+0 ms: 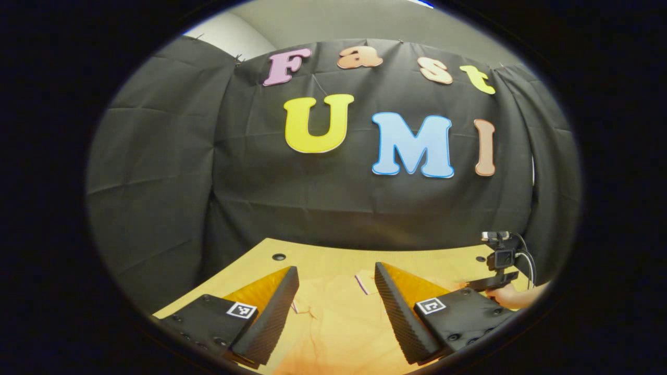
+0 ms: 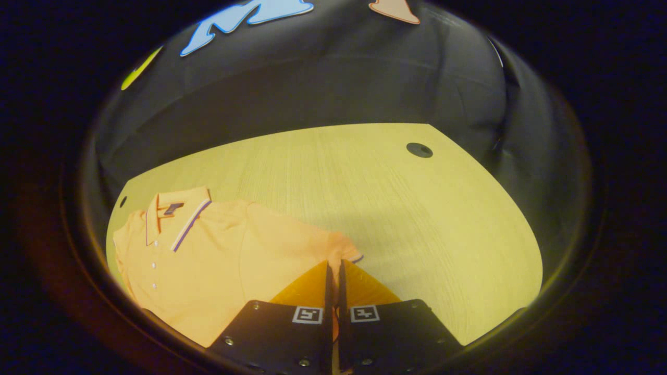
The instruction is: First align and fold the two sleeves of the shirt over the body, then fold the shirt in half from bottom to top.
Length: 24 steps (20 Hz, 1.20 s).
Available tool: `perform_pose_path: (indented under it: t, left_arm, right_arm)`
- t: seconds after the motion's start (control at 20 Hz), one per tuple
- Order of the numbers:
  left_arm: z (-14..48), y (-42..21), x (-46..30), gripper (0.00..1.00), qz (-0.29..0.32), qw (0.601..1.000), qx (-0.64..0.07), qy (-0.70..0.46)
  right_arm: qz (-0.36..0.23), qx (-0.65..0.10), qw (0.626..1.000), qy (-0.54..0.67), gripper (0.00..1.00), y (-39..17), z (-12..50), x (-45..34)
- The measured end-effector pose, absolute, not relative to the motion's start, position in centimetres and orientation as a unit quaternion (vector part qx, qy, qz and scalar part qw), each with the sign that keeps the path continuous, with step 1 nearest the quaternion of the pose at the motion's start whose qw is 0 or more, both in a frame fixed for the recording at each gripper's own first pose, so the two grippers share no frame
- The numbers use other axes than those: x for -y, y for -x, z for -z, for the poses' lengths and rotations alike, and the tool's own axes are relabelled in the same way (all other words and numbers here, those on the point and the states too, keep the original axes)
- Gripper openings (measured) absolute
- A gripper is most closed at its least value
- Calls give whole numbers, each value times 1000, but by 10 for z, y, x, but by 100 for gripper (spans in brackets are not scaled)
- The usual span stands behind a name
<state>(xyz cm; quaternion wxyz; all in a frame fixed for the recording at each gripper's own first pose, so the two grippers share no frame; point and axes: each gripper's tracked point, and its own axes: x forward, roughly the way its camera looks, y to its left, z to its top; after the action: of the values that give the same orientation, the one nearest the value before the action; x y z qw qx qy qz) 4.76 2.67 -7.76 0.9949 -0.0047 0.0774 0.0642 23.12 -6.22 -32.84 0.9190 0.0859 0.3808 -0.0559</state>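
An orange polo shirt (image 2: 219,260) lies flat on the wooden table (image 2: 396,208), its striped collar (image 2: 177,211) toward the far left in the right gripper view. My right gripper (image 2: 334,266) is shut at the end of the shirt's near sleeve (image 2: 341,246), with the cloth pinched between its fingers. In the left gripper view my left gripper (image 1: 336,286) hangs open just above the shirt (image 1: 333,323), nothing between its fingers. The right gripper (image 1: 492,281) and the hand (image 1: 513,297) holding it show low at the right edge of that view.
The table (image 1: 323,260) has round cable holes (image 2: 419,150) (image 1: 279,257) near its far corners. Black cloth walls close in the far side and both ends. Bare wood stretches to the right of the shirt in the right gripper view.
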Motion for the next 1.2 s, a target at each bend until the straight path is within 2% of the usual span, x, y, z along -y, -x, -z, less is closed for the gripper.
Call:
perform_pose_path:
  t: [0.55, 0.65, 0.75, 0.8, 0.9, 1.1, 1.2]
  left_arm:
    - [79, -45, -39, 99, -77, 994, -73, 25]
    - [79, -47, -46, 99, -83, 994, -69, 25]
    - [79, -48, -55, 95, -90, 994, -65, 23]
    - [77, -48, -60, 99, -94, 993, -63, 20]
    - [75, -52, -75, 99, -107, 993, -56, 10]
    - [68, -67, -93, 92, -105, 994, -36, -11]
    - [67, -74, -100, 99, -101, 994, -31, -17]
  right_arm:
    - [-29, -307, 950, -46, 5, -230, 247, 7]
    - [-43, -305, 950, -40, 5, -229, 242, -8]
    - [-57, -307, 949, -35, 5, -225, 241, -23]
    - [-62, -308, 949, -32, 5, -224, 241, -30]
    - [-72, -313, 947, -25, 5, -220, 245, -42]
    - [-85, -323, 943, -15, 5, -215, 252, -65]
    - [-86, -331, 940, -11, 5, -214, 258, -74]
